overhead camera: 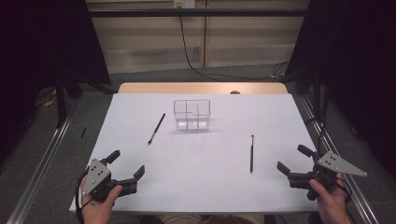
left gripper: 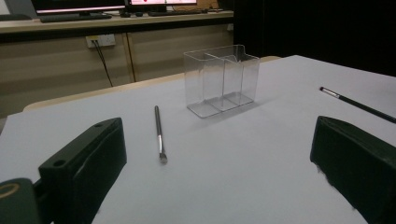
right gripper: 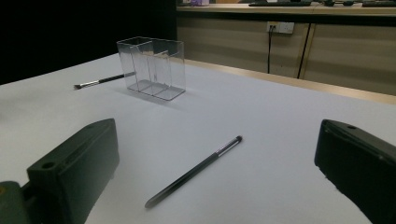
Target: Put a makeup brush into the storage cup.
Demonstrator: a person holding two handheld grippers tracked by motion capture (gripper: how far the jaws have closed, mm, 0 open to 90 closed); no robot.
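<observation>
Both hand-held grippers waited at my edge of the table [overhead camera: 140,196], the left hand-held gripper [overhead camera: 127,164] near the left corner and the right hand-held gripper [overhead camera: 290,159] near the right, each with its black jaws spread wide and nothing between them.

Largest was the table itself, covered in a smooth, matte white sheet, with a strip of pale wood showing along the far edge. Next came the clear plastic holder [overhead camera: 192,115], a small boxy tub standing upright toward the far middle, its thin glossy walls dividing it into compartments. I could see nothing inside any of them.

Smaller again were the two slim sticks. A makeup brush [overhead camera: 156,129] lay flat on the sheet, left of the holder and apart from it, with a dark handle, a silvery collar and its tuft pointing back toward me. The dark pencil-like liner [overhead camera: 251,153] lay flat to the right, nearer my right hand-held gripper, round in section with a pale band near its far tip.

As I judged it, the tidying had not begun: neither stick was picked up or standing in the holder, so both still had to be grasped, lifted and dropped in.
</observation>
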